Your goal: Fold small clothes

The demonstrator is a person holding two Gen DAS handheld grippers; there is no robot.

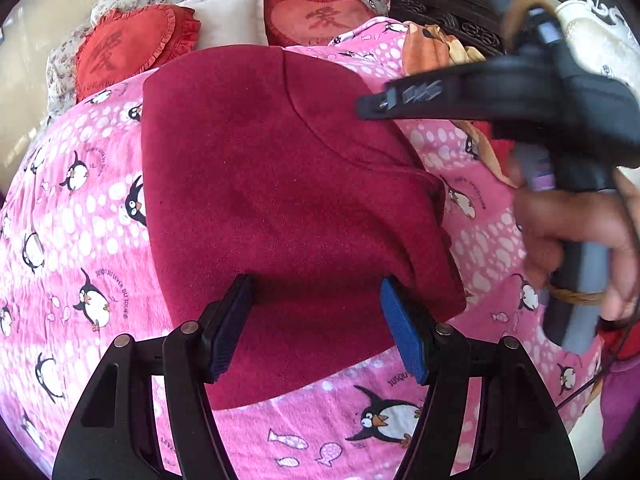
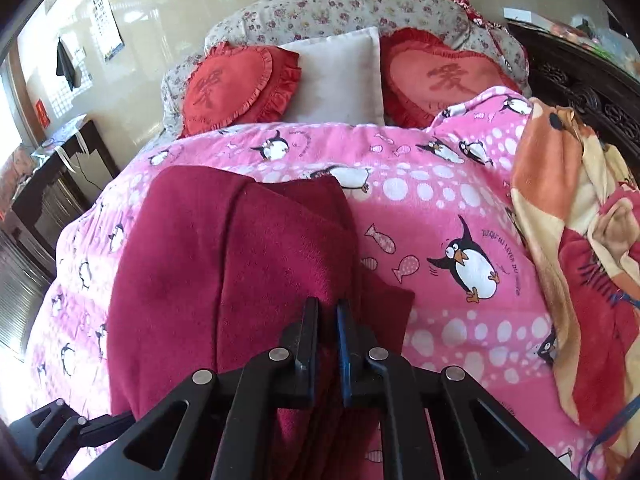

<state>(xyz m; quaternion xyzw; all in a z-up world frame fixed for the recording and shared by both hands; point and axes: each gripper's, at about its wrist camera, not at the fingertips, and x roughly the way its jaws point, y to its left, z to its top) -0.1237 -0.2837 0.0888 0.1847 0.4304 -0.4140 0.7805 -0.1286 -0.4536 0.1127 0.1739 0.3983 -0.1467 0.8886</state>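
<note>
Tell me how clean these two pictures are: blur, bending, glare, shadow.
Left wrist view: the right hand-held gripper and the hand are smeared by motion, while the red garment is sharp; fisheye bulges the pink blanket. Right wrist view: sharp overall, the wall shows window glare, corners go black, and the dark headboard bows.

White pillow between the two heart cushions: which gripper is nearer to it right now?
Right, by a modest margin. The right gripper, shut on the dark red garment, reaches further up the bed toward the white pillow. The left gripper stands open over the garment's near end.
</note>
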